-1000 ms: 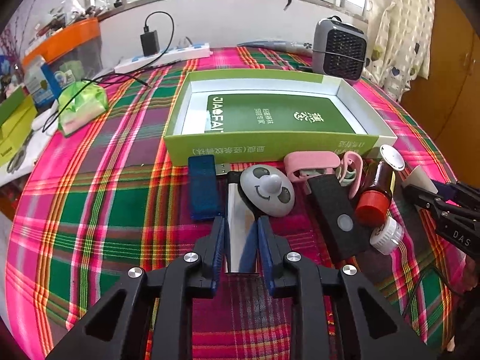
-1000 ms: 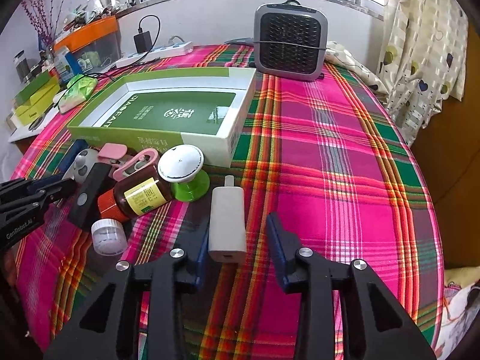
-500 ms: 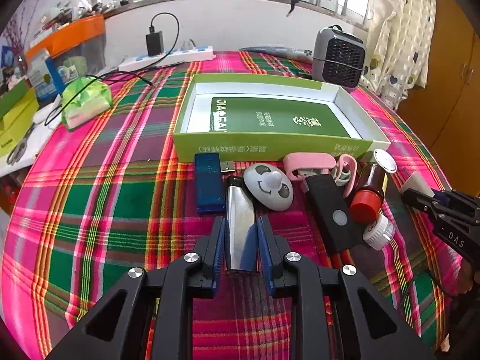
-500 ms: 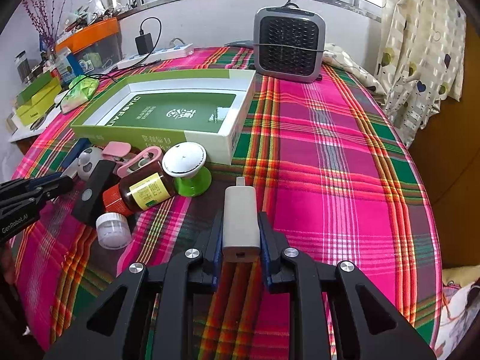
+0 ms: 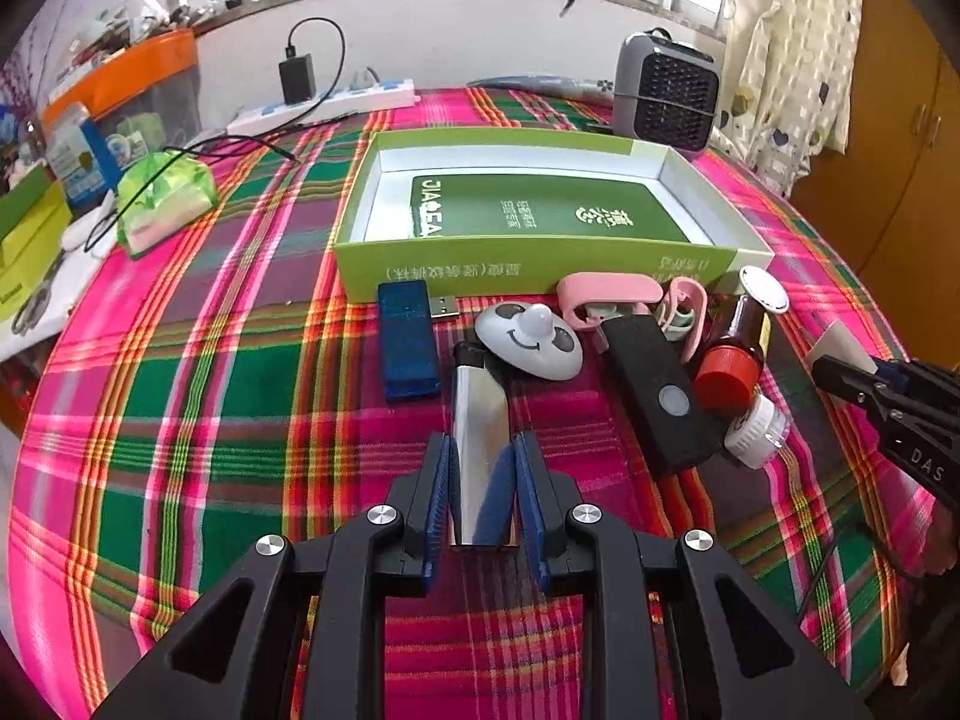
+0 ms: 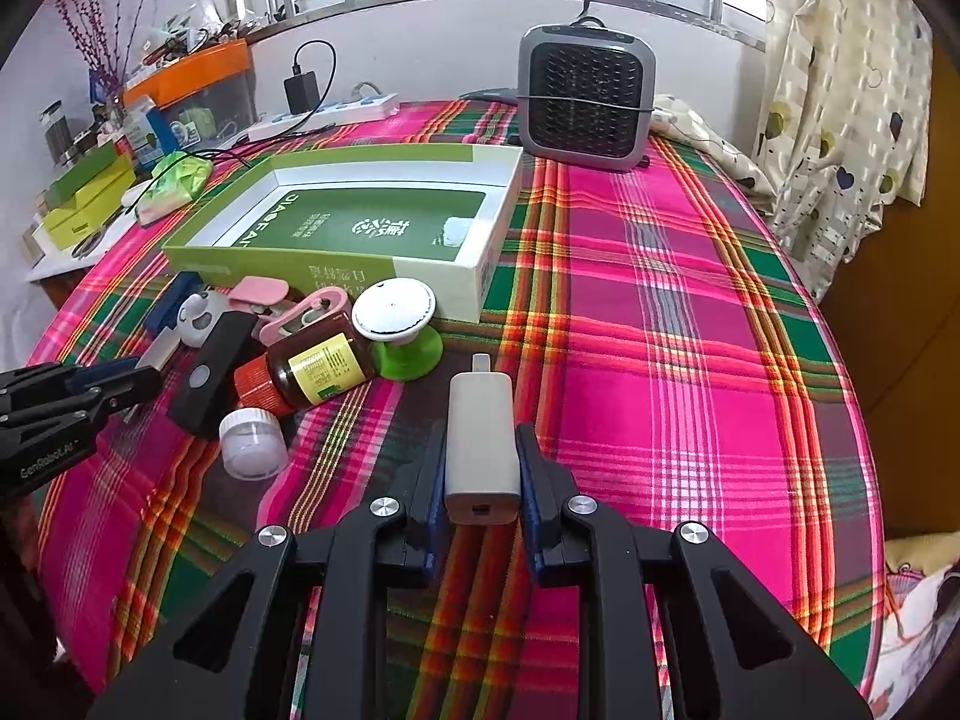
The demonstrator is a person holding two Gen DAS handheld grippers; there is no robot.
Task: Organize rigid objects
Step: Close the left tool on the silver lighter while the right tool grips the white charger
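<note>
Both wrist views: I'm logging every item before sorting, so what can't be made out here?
- Brown bottle label: text too small, right wrist view.
- Silver lighter lower end: hidden between the left hand-held gripper pads, left wrist view.
- Green box near inside wall: hidden by its own front, both views.
- Pink clips: partly hidden behind the black block.

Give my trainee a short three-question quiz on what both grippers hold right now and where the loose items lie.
1. True or false: the left gripper is shut on the shiny silver metal lighter.
2. What is clamped in the right gripper? A) brown glass bottle with red cap B) beige rectangular plastic adapter C) blue USB stick
3. Fill in: inside the open green and white cardboard box, none of the loose items has been ____.

Key: 1 true. 2 B, the beige rectangular plastic adapter. 3 placed.
</note>
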